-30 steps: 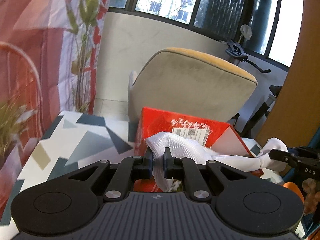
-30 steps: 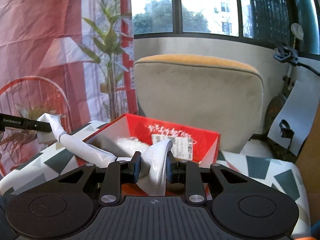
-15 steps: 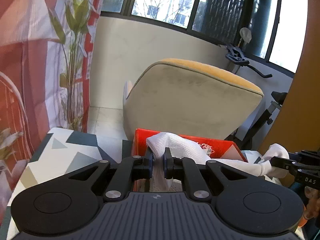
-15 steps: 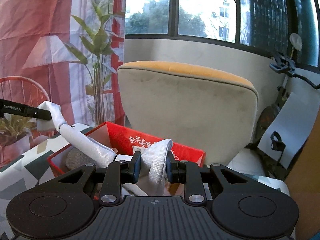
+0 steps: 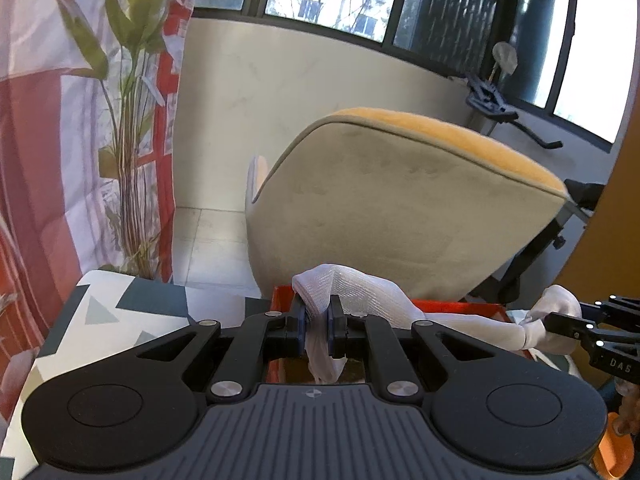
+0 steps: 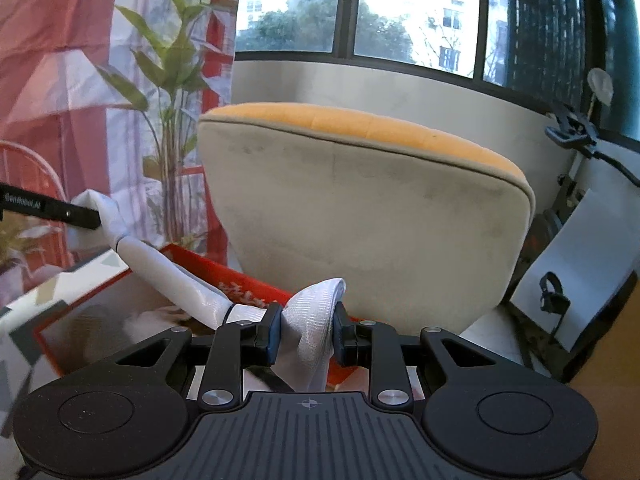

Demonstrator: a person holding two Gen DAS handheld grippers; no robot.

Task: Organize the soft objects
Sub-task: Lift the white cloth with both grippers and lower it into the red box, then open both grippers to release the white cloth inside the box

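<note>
Sunlit window room, beige armchair (image 6: 360, 216) at 12 o'clock behind a patterned table (image 5: 112, 320); a white cloth (image 5: 400, 312) stretched between two grippers.

The left gripper (image 5: 316, 330) has its jaws pinched nearly together on one end of the cloth; the right gripper (image 6: 306, 330) is clamped, a little wider, on the bunched other end; the cloth hangs in the air over the red box (image 6: 120, 320) on the table; in the left wrist view it runs off toward 3 o'clock, in the right wrist view toward 10 o'clock; a leafy plant (image 6: 168, 80) stands by the red curtain (image 6: 60, 60) at 10 o'clock.
</note>
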